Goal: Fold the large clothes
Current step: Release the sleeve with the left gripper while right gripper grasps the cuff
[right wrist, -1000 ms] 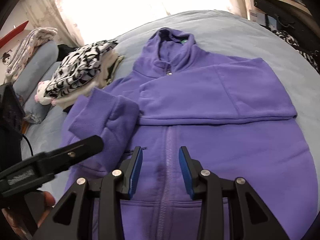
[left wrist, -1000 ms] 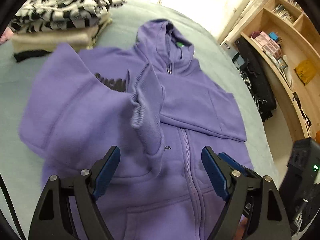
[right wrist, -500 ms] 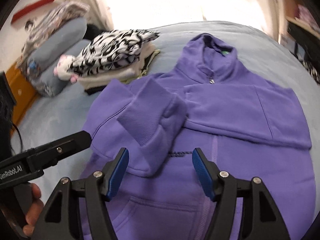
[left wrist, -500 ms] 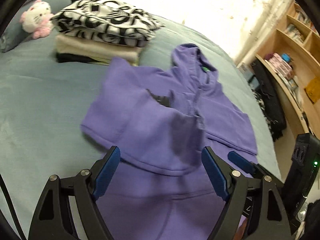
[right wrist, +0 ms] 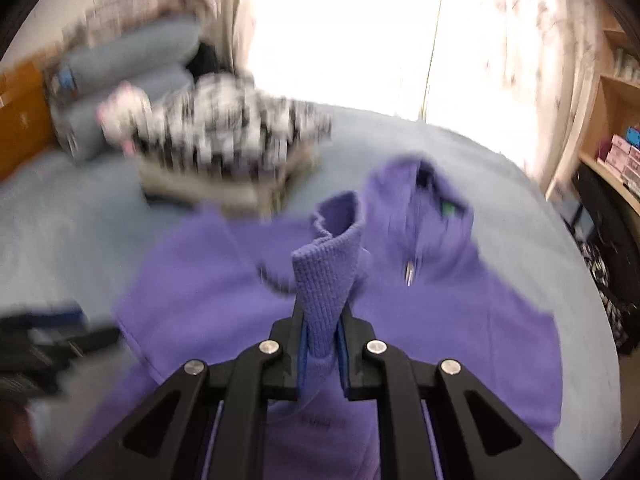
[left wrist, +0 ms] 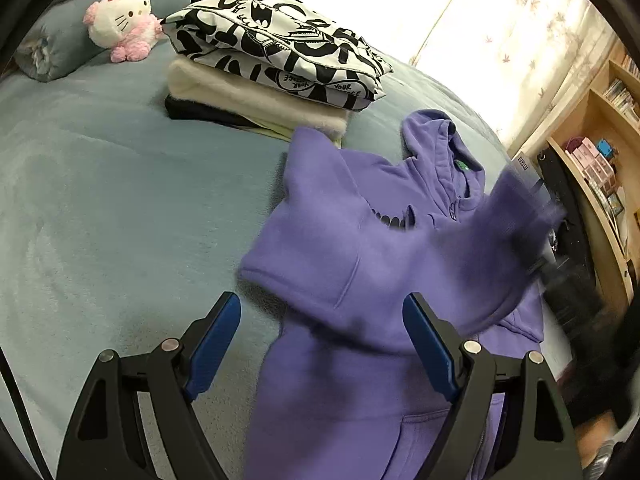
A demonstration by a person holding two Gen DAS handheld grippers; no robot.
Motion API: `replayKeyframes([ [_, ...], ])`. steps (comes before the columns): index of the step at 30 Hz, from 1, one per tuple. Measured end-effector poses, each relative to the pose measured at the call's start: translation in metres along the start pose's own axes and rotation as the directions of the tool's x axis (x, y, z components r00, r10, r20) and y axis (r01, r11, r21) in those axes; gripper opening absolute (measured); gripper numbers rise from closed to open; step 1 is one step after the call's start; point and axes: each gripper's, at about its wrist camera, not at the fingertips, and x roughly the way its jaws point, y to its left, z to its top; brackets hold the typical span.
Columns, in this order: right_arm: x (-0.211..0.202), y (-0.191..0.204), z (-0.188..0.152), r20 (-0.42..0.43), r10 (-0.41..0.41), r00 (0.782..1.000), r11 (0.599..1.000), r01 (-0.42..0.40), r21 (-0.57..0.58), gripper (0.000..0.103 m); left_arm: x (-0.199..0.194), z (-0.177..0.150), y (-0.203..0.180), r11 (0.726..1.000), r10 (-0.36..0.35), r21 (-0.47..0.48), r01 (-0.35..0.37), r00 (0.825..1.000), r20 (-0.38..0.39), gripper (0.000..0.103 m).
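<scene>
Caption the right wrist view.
Right gripper shut on the purple hoodie's ribbed sleeve cuff, lifted above the bed.

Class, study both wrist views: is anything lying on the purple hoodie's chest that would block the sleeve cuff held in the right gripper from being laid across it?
Nothing visible does. The right gripper, whose jaws have just been closing, pinches the cuff above the hoodie; the folded stack sits beside it.

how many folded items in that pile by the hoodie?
3 visible: black-and-white printed top uppermost, cream knit under it, black garment at the bottom. Thinner layers may be hidden.
</scene>
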Motion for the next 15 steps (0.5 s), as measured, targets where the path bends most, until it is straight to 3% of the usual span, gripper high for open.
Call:
replayKeyframes([
  [3, -0.024, -0.039, 0.014, 0.119, 0.053, 0.992, 0.994, -0.063, 0.084, 0.011, 0.001, -0.002, -0.003, 1.000, -0.011, 0.007, 0.011, 1.000, -0.002, 0.082],
  [5, -0.025, -0.067, 0.012, 0.131, 0.035, 0.991, 0.989, -0.053, 0.141, 0.012, 0.003, -0.003, -0.007, 1.000, -0.018, 0.020, 0.018, 1.000, -0.005, 0.082],
  [8, -0.003, -0.112, -0.009, 0.042, -0.026, 0.999, 0.971, 0.015, 0.237, 0.013, 0.006, -0.003, -0.012, 0.999, -0.019, 0.037, 0.019, 1.000, -0.010, 0.082],
  [11, 0.028, -0.154, -0.044, -0.123, -0.032, 0.992, 0.944, 0.070, 0.322, 0.016, 0.013, -0.001, -0.016, 0.998, -0.018, 0.054, 0.020, 0.999, -0.028, 0.082],
  [13, 0.044, -0.180, -0.066, -0.229, 0.005, 0.973, 0.920, 0.085, 0.383, 0.017, 0.018, 0.002, -0.018, 0.997, -0.018, 0.068, 0.021, 0.999, -0.043, 0.082],
  [15, 0.043, -0.204, -0.083, -0.241, 0.091, 0.966, 0.879, 0.036, 0.475, 0.024, 0.026, 0.007, -0.019, 0.996, -0.025, 0.081, 0.030, 0.997, -0.067, 0.082],
])
